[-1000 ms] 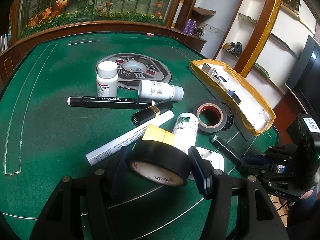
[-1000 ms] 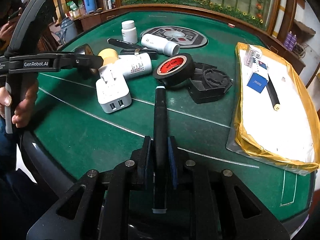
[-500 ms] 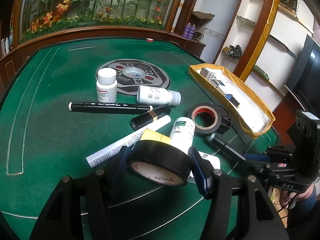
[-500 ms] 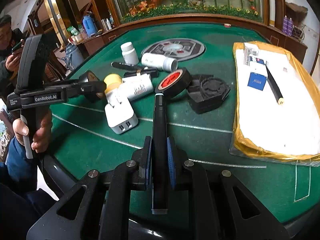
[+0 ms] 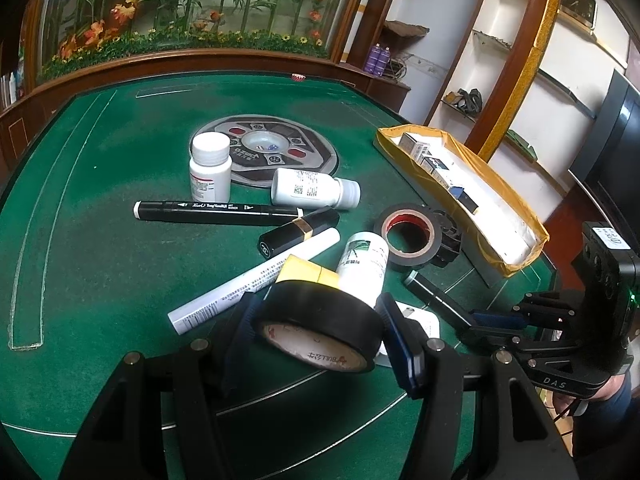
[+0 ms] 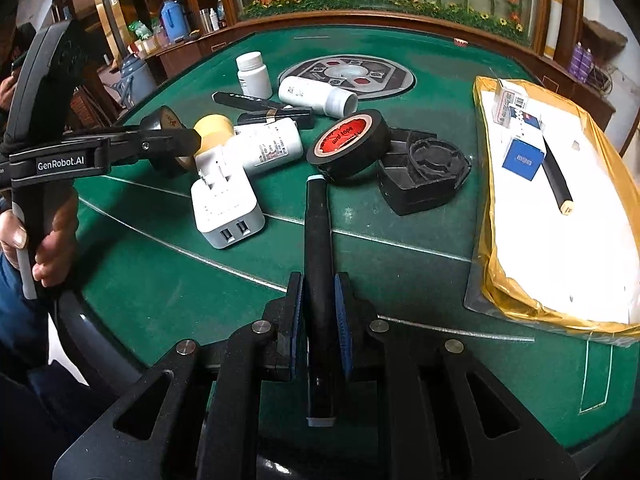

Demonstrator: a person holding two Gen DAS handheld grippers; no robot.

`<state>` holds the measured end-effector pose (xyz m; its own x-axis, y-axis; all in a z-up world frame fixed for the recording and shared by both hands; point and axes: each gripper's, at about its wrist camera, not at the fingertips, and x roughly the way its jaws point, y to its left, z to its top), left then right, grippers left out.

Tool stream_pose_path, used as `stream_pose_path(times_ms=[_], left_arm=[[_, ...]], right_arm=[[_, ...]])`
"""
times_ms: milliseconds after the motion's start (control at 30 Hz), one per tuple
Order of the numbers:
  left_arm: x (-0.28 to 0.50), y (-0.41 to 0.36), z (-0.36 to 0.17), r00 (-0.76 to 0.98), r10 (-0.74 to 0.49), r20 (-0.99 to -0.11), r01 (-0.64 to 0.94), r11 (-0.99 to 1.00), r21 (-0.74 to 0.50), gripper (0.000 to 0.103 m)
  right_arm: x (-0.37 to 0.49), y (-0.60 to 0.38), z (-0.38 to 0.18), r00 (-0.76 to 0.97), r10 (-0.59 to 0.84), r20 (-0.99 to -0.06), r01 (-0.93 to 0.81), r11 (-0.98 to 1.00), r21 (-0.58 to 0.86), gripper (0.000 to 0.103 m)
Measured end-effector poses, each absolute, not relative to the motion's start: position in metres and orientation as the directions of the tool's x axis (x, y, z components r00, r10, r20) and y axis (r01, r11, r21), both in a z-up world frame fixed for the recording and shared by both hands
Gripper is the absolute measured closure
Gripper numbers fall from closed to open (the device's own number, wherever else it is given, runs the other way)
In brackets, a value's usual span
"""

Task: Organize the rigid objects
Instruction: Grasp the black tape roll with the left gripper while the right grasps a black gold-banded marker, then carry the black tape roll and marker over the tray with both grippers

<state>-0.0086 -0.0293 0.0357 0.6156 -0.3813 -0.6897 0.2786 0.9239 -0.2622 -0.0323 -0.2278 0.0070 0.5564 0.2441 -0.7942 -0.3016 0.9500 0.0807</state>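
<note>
My left gripper point(image 5: 316, 312) is shut on a black roll of tape point(image 5: 320, 320), holding it tilted just above the green table point(image 5: 100, 260). In the right wrist view the same left gripper point(image 6: 172, 140) shows at the left with the roll point(image 6: 166, 118) in it. My right gripper point(image 6: 320, 284) is shut on a black pen point(image 6: 318, 232), which points forward toward a second tape roll with a red core point(image 6: 348, 144). In the left wrist view the right gripper point(image 5: 496, 320) with the pen point(image 5: 432, 294) shows at the right.
Spread over the table are white bottles point(image 5: 211, 168) point(image 5: 308, 189), a black marker point(image 5: 216, 213), a black tube point(image 5: 298, 230), a white marker point(image 5: 256, 280), a yellow-capped bottle point(image 5: 362, 268), a white charger point(image 6: 226, 204) and a black holder point(image 6: 424, 168). A yellow-lined tray point(image 6: 560, 240) with small boxes stands at the right.
Both grips are the same. The right wrist view has wobbled slightly; the pen and the tape roll stay where they were.
</note>
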Motion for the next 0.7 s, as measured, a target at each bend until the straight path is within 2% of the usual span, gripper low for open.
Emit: stream_pose_path(times_ms=[400, 700], left_arm=[[-0.009, -0.038, 0.046, 0.621, -0.393, -0.678, 0.284, 0.919, -0.273, 0.043], [-0.006, -0.083, 0.067, 0.610, -0.445, -0.656, 0.371, 0.892, -0.259, 0.043]], right_arm=[[-0.044, -0.239, 0.028, 0.599, 0.338, -0.726, -0.314, 0.933, 0.175, 0.088], [-0.051, -0.274, 0.045, 0.668, 0.342, -0.661, -0.246, 0.940, 0.237, 0.088]])
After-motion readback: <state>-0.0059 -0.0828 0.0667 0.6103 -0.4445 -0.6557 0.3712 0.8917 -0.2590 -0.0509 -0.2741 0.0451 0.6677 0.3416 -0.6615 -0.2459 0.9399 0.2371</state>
